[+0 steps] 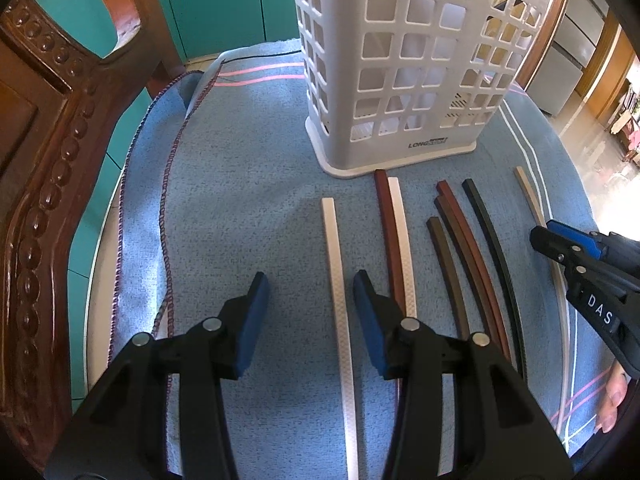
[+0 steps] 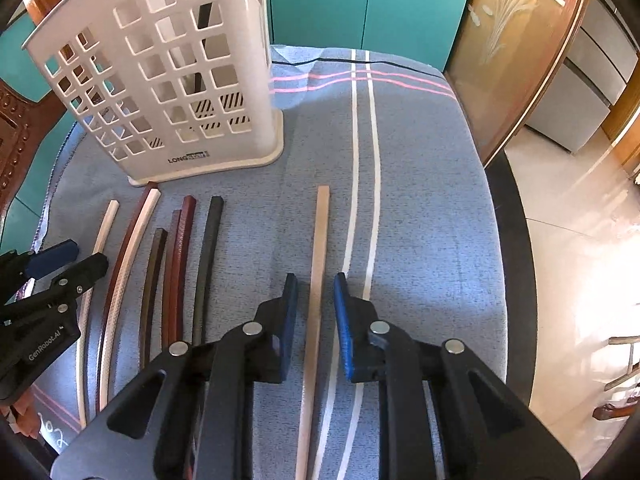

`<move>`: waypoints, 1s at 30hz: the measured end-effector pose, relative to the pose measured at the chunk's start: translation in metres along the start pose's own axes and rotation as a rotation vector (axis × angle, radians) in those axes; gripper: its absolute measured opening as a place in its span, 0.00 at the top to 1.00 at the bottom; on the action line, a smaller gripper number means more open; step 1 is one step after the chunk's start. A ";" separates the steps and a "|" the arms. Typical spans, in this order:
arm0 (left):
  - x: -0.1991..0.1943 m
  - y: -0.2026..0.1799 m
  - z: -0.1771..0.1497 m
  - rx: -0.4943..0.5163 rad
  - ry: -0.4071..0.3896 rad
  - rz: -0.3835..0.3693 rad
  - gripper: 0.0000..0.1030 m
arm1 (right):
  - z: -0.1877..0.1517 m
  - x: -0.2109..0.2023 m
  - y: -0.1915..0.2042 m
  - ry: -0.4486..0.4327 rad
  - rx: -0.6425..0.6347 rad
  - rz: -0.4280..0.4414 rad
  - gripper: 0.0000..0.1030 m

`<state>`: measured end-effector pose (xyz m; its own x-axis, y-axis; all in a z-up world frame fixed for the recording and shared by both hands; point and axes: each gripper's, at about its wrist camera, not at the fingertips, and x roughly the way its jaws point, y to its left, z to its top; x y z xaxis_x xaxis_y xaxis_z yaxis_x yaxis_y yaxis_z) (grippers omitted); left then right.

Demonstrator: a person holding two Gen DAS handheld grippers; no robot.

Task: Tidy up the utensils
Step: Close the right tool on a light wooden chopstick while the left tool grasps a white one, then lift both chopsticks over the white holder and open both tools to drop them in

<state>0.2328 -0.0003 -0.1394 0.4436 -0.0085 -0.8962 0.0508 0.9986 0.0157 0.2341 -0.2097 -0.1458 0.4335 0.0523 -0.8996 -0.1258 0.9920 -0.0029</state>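
Chopsticks are laid in a row on the blue cloth (image 2: 420,184), just in front of the white slotted holder (image 2: 168,80), which stands toward the cloth's far edge. The right gripper (image 2: 316,292) is lined up over the beige chopstick (image 2: 320,240); its jaws are apart, nothing clamped. The left gripper (image 1: 310,292) straddles the white chopstick (image 1: 334,248), jaws apart too. For a clean pick, each stick should be centred between the pads, pinched near mid-length, lifted level, then tipped upright over the holder.

Both wrist views look down closely, sharing the white basket (image 1: 400,72).
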 end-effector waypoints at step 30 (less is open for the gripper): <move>-0.275 0.012 0.024 -0.081 -0.721 -0.221 0.93 | 0.019 -0.267 -0.034 -0.679 0.119 0.319 0.94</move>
<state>0.1324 0.0127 0.1180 0.9073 -0.2134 -0.3622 0.1531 0.9702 -0.1880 0.1394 -0.2553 0.1032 0.8512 0.3594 -0.3823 -0.2568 0.9207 0.2938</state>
